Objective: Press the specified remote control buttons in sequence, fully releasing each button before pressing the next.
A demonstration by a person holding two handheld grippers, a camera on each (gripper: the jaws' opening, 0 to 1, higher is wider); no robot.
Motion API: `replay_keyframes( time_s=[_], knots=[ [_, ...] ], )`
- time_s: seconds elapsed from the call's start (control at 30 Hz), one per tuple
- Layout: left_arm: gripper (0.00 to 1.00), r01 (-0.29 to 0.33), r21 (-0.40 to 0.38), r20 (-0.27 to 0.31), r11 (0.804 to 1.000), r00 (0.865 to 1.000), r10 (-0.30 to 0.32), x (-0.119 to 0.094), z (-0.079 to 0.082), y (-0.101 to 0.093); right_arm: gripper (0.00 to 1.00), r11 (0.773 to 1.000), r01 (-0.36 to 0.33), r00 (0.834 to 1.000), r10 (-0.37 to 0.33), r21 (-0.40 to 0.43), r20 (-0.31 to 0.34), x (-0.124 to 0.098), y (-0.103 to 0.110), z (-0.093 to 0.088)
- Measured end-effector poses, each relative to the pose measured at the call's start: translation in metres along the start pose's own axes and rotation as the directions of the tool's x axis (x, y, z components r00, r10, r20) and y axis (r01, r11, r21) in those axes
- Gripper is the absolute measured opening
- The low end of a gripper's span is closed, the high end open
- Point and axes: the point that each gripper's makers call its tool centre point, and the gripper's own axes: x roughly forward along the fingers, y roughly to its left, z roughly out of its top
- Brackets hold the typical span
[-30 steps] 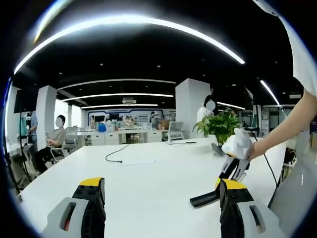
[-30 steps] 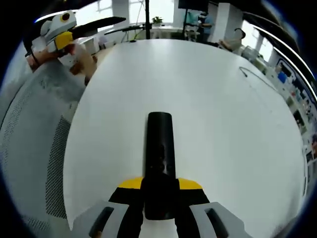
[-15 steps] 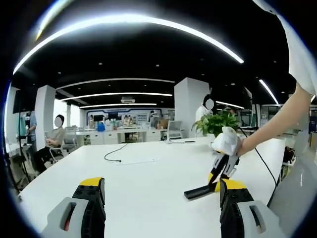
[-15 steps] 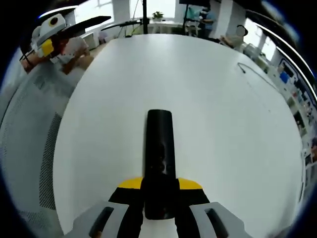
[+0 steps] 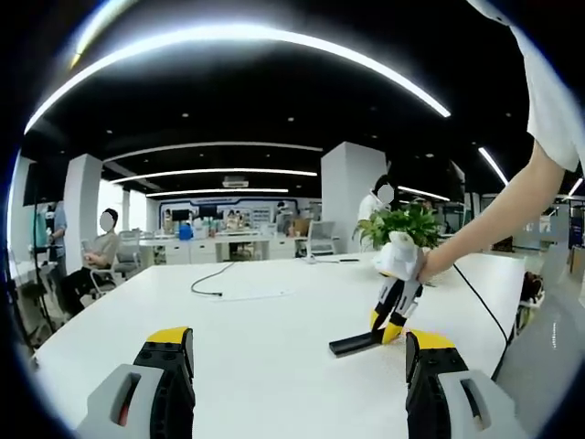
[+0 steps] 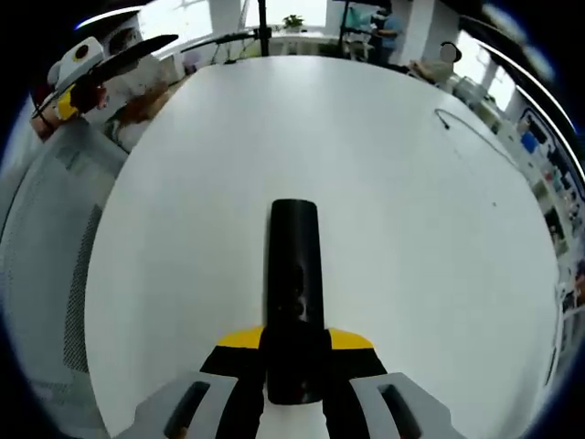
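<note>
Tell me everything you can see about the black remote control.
The remote control is a long, slim black bar with a rounded far end and a glossy, plastic-looking top; its buttons are too dark to make out. The right gripper is shut on its near end, yellow-tipped jaws on either side. In the left gripper view the remote slopes down from that gripper, its far end at or just above the white table; whether it touches is unclear. Nothing else is touching it.
</note>
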Motion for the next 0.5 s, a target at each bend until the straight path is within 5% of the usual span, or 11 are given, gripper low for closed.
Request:
replay_keyframes(
  time_s=[0.5],
  knots=[
    [1.00, 0.012, -0.005, -0.013, 1.000, 1.000, -0.012, 0.001, -0.003, -0.002, 0.21, 1.000, 0.003, 1.000, -0.002, 0.018, -0.008, 0.001, -0.037, 0.004]
  ],
)
